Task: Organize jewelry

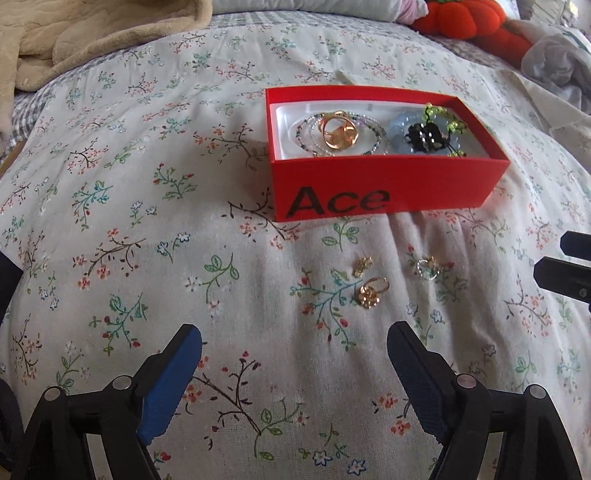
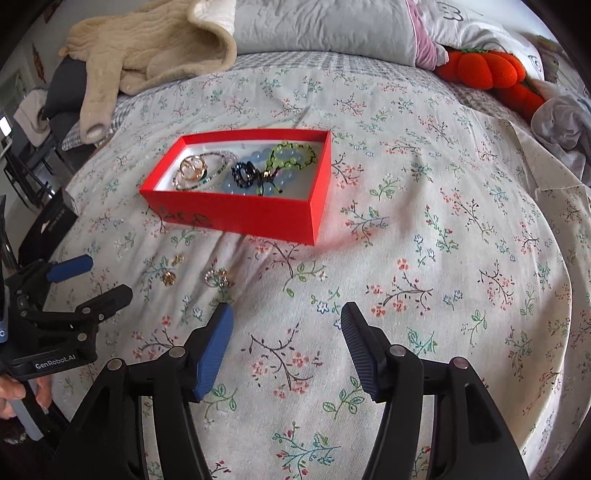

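My left gripper (image 1: 293,354) and right gripper (image 2: 286,328) both hang spread wide and empty over the floral bedspread (image 1: 147,221). The red cardboard box printed "Ace" (image 1: 384,192) already holds bracelets and rings — three small pieces lie loose just before it: two gold rings (image 1: 367,293) and a silvery ring (image 1: 426,267).

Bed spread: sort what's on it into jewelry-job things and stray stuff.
For the job:
red box
bracelets in it
gold flower ring
small gold ring
silver ring

Just lying about:
beige blanket
orange pumpkin plush
grey pillow
crumpled cloth
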`<state>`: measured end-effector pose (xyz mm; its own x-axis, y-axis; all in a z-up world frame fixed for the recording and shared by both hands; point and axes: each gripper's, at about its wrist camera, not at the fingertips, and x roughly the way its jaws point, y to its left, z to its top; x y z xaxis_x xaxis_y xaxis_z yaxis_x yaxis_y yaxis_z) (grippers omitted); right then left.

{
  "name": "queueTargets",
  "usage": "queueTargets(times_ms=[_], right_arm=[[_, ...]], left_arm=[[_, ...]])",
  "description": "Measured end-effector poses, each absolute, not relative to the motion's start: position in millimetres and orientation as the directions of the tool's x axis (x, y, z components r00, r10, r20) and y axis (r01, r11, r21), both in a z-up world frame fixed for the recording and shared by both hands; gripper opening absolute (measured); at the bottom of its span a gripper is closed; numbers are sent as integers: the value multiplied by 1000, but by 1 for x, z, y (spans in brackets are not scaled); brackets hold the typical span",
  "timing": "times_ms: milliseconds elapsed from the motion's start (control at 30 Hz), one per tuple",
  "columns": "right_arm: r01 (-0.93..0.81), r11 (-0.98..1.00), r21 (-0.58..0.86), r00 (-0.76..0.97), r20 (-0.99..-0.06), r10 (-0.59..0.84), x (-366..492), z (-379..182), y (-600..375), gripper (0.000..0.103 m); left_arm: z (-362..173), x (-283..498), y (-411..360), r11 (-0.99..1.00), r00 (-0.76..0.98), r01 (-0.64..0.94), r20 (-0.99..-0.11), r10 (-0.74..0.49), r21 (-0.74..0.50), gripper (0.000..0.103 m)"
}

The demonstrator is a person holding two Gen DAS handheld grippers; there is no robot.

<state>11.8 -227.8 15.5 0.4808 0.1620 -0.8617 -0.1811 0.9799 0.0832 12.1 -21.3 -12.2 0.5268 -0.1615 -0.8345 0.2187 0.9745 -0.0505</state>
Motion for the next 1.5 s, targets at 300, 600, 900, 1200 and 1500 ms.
queueTargets(times_ms=[300, 600, 900, 1200, 1500], right_arm=[[-200, 979, 36, 448, -885, 125, 2, -12, -231, 64], [-231, 972, 37, 442, -886, 139, 7, -14, -226, 64], [-259, 966, 19, 452, -881, 139, 13, -16, -219, 64], [-351, 935, 45, 477, -851, 220, 20, -13, -197, 36], [-350, 928, 130, 450, -845, 288, 40, -19, -177, 19]], left_arm=[[-29, 8, -30, 947, 514, 299, -816, -264, -118, 83], [-37, 26, -46, 925, 508, 356, -804, -310, -132, 48], [-35, 33, -56, 919, 497, 376, -811, -308, -118, 13], [-26, 25, -55, 922, 491, 374, -823, -287, -99, 13], [-20, 22, -35, 933, 477, 334, -829, -290, -134, 13]])
